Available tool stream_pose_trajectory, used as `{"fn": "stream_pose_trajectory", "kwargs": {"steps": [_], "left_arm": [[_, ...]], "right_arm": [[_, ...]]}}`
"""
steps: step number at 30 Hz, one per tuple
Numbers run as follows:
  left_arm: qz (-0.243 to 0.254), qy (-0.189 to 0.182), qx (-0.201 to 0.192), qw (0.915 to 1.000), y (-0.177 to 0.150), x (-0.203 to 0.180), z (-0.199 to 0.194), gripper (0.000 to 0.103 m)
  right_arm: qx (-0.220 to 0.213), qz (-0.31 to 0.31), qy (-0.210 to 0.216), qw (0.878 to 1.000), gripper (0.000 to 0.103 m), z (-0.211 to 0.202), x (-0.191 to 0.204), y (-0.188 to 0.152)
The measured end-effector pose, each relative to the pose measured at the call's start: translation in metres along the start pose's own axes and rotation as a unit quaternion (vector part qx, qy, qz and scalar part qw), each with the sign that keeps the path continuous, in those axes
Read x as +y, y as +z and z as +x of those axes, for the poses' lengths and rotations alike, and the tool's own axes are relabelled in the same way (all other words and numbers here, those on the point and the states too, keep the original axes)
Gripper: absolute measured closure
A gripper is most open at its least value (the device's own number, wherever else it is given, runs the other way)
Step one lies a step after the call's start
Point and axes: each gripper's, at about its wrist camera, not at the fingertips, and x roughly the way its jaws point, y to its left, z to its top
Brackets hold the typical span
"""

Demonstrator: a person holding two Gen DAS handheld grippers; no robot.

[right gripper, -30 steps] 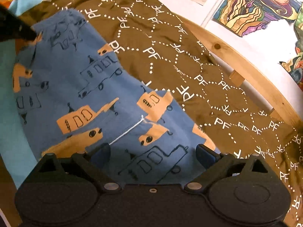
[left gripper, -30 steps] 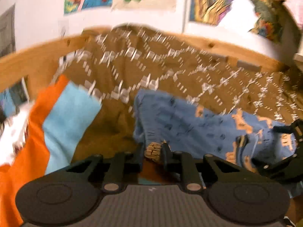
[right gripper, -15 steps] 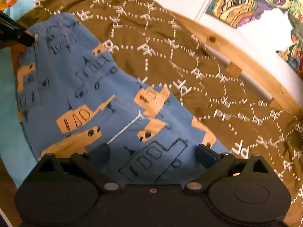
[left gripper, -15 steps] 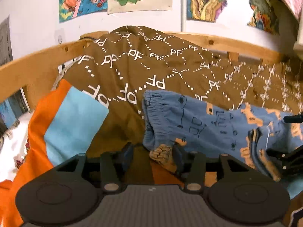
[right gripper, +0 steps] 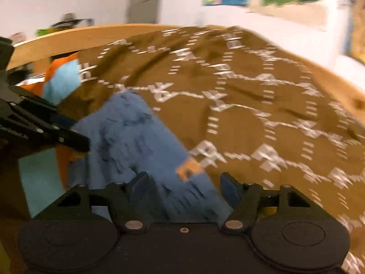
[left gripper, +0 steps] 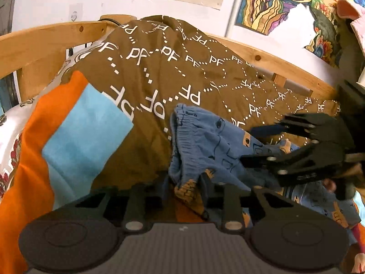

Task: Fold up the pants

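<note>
Early in the fold: pants (left gripper: 205,141) bunched on bed (left gripper: 159,73), left gripper (left gripper: 182,182) closing on waistband, right gripper (right gripper: 184,180) closing, unclenched, over cloth.

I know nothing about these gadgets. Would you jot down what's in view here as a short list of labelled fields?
Setting: a bed with a wooden rail, posters on the wall
Cover: brown blanket printed with white "PF" letters
Garment: blue pants with orange pictures, lying on the blanket
Left gripper: jaws closing, a fold of the pants' edge between them
Right gripper: over the pants, jaws closing, fabric lying between them; grip not clear
Other bedding: orange and light blue cloth at the left
</note>
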Motion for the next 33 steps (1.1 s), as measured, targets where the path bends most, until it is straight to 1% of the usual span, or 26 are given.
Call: {"fn": "stream_pose_trajectory", "kwargs": {"steps": [2,3,4,5,6,7,8,10,11,12,14,15,16,17,18,19,21,23,25,26,27,29,30,31,33], "left_arm": [[0.005,0.0,0.003,1.0,0.002,-0.001,0.001,0.076],[0.007,0.0,0.003,1.0,0.002,-0.001,0.0,0.077],[0.01,0.001,0.002,0.9999,0.002,-0.002,0.0,0.077],[0.013,0.002,0.001,0.9999,0.003,-0.003,-0.001,0.078],[0.017,0.003,-0.001,0.9999,0.003,-0.004,-0.002,0.078],[0.022,0.004,-0.007,0.9997,0.003,-0.006,-0.004,0.078],[0.026,0.005,-0.01,0.9996,0.003,-0.007,-0.004,0.074],[0.027,0.011,-0.011,0.9995,0.003,-0.008,-0.001,0.061],[0.021,0.009,-0.01,0.9997,0.003,-0.006,0.0,0.055],[0.014,0.004,-0.009,0.9998,0.004,-0.004,0.0,0.054],[0.007,0.002,-0.005,1.0,0.006,-0.002,0.002,0.054],[0.006,0.001,-0.004,1.0,0.007,-0.001,0.003,0.054],[0.002,0.0,-0.002,1.0,0.007,0.0,0.004,0.054],[-0.003,-0.001,0.0,1.0,0.007,0.001,0.005,0.054],[-0.01,-0.003,0.001,1.0,0.008,0.002,0.005,0.054],[-0.019,-0.005,0.003,0.9998,0.01,0.003,0.005,0.054],[-0.04,-0.012,0.006,0.9991,0.011,0.006,0.006,0.054],[-0.054,-0.017,0.008,0.9983,0.012,0.009,0.008,0.054],[-0.058,-0.013,0.011,0.9982,0.012,0.008,0.009,0.063],[-0.06,-0.013,0.016,0.998,0.012,0.007,0.01,0.075],[-0.065,-0.01,0.021,0.9976,0.012,0.007,0.012,0.077],[-0.078,-0.006,0.02,0.9967,0.012,0.006,0.012,0.081],[-0.082,-0.004,0.018,0.9965,0.012,0.004,0.011,0.083],[-0.081,-0.002,0.014,0.9966,0.012,0.001,0.009,0.083],[-0.066,0.005,0.007,0.9978,0.012,-0.007,0.004,0.085]], "right_arm": [[0.002,-0.023,0.005,1.0,0.041,0.012,0.005,0.008],[0.004,-0.029,0.007,1.0,0.059,0.016,0.004,0.012],[0.004,-0.03,0.01,0.999,0.074,0.017,0.002,0.013],[0.0,-0.03,0.014,0.999,0.079,0.017,0.001,0.015],[-0.007,-0.032,0.017,0.999,0.091,0.014,0.001,0.017],[-0.013,-0.033,0.018,0.999,0.093,0.01,0.0,0.018],[-0.02,-0.028,0.015,0.999,0.093,0.008,-0.001,0.018],[-0.024,-0.007,0.014,1.0,0.092,0.006,-0.009,0.014],[-0.018,0.002,0.011,1.0,0.092,0.009,-0.012,0.012],[-0.013,0.003,0.006,1.0,0.09,0.013,-0.013,0.011],[-0.007,0.003,-0.006,1.0,0.084,0.018,-0.012,0.008],[-0.007,0.008,-0.011,1.0,0.078,0.018,-0.012,0.008],[-0.008,0.014,-0.018,1.0,0.066,0.014,-0.012,0.009],[-0.011,0.019,-0.027,0.999,0.058,0.008,-0.011,0.01],[-0.018,0.022,-0.038,0.999,0.047,0.0,-0.01,0.01],[-0.026,0.023,-0.05,0.998,0.039,-0.012,-0.007,0.008],[-0.034,0.025,-0.081,0.996,0.034,-0.039,-0.001,-0.001],[-0.029,0.036,-0.114,0.992,0.032,-0.068,0.009,-0.019],[-0.01,0.047,-0.14,0.989,0.033,-0.088,0.019,-0.038],[0.002,0.05,-0.156,0.987,0.033,-0.096,0.025,-0.049],[0.015,0.05,-0.166,0.985,0.034,-0.099,0.031,-0.059],[0.048,0.053,-0.179,0.981,0.038,-0.095,0.037,-0.076],[0.062,0.056,-0.181,0.98,0.043,-0.088,0.037,-0.082],[0.065,0.058,-0.183,0.979,0.046,-0.081,0.036,-0.087],[0.054,0.062,-0.188,0.979,0.045,-0.07,0.032,-0.091]]}}
